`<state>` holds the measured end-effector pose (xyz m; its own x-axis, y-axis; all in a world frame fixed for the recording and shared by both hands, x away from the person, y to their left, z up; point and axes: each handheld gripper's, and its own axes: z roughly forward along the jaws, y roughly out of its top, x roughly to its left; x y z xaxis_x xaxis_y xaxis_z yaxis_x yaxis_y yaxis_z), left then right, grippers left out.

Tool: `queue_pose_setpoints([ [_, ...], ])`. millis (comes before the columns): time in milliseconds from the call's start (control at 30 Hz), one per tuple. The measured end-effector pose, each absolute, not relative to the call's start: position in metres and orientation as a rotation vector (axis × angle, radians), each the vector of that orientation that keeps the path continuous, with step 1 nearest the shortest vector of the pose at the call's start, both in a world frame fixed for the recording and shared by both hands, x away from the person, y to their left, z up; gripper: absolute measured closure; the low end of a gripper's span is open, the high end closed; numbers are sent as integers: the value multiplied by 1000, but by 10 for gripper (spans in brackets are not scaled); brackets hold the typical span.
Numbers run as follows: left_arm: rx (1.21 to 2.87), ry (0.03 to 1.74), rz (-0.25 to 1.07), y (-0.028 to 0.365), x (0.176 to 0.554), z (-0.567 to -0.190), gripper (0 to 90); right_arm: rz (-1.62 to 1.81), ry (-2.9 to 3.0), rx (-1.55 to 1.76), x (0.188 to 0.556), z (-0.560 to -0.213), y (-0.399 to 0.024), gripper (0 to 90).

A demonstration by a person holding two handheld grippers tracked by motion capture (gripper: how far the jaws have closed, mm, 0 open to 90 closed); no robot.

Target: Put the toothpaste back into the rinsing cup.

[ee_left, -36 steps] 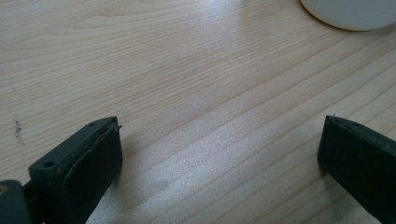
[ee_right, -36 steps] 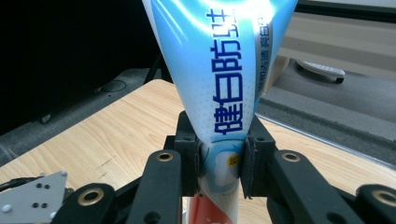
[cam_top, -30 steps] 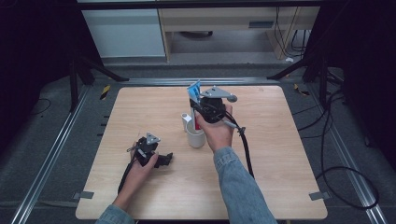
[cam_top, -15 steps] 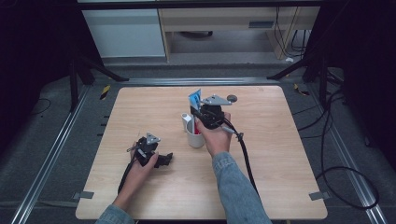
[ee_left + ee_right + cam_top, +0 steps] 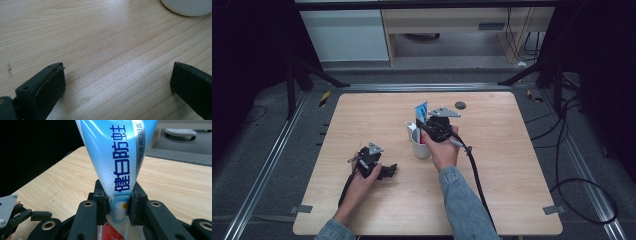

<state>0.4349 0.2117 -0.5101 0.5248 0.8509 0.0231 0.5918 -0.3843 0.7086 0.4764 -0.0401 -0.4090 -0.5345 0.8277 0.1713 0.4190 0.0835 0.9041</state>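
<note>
The right gripper (image 5: 118, 206) pinches a blue-and-white toothpaste tube (image 5: 117, 157) between its two black jaws, the pads pressed against the tube's narrowed lower part while its wider crimped end fans out above; blue characters run along the tube and a red patch shows just below the jaws. From the high view, that gripper (image 5: 432, 127), held in the person's right hand (image 5: 443, 150), sits directly over a white cup (image 5: 421, 146) near the middle of the wooden table (image 5: 512, 165), with the tube (image 5: 421, 110) sticking up from the jaws above the cup's rim and a second white item standing inside the cup. The left gripper (image 5: 388, 171) rests low on the table toward the person's left, held in the left hand (image 5: 362, 177), its jaws spread wide with bare wood between them; in the left gripper view the cup's (image 5: 187, 6) rounded base sits well beyond the jaws. A small dark disc (image 5: 460, 105) lies on the table beyond the cup.
</note>
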Motion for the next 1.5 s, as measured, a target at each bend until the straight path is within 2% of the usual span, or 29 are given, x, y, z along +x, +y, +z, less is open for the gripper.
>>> queue_pose_setpoints([
  [1500,2116,1164,512,211,435,-510,0,1550,1976,1379,487,-426,-63,704],
])
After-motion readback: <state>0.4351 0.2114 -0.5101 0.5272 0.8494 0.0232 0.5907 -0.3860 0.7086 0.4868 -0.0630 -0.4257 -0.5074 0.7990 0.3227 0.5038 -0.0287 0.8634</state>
